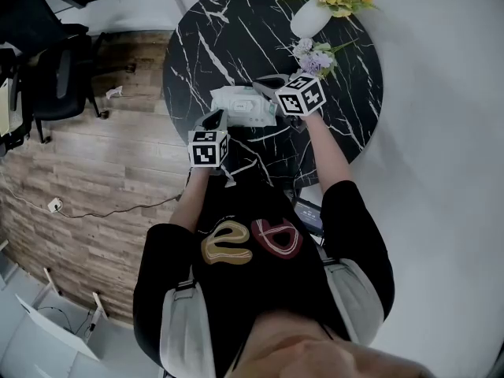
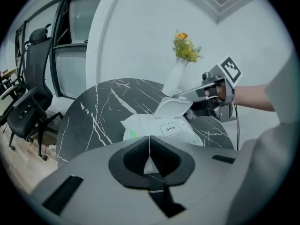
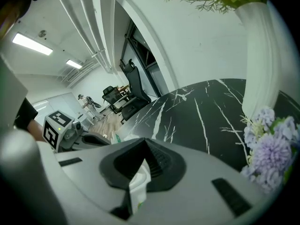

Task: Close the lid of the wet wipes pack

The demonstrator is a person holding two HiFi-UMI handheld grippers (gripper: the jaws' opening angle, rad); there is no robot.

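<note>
Bare black marble table (image 1: 193,50) stretches open to the left of the wet wipes pack (image 1: 244,105), while a white vase (image 1: 311,18) and lilac flowers (image 1: 313,57) stand close beside the right gripper (image 1: 268,89); the air over the raised lid (image 2: 173,108) is open.

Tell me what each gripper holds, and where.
Both hold the wet wipes pack: left gripper pinches its near end, right gripper the opposite end.
</note>
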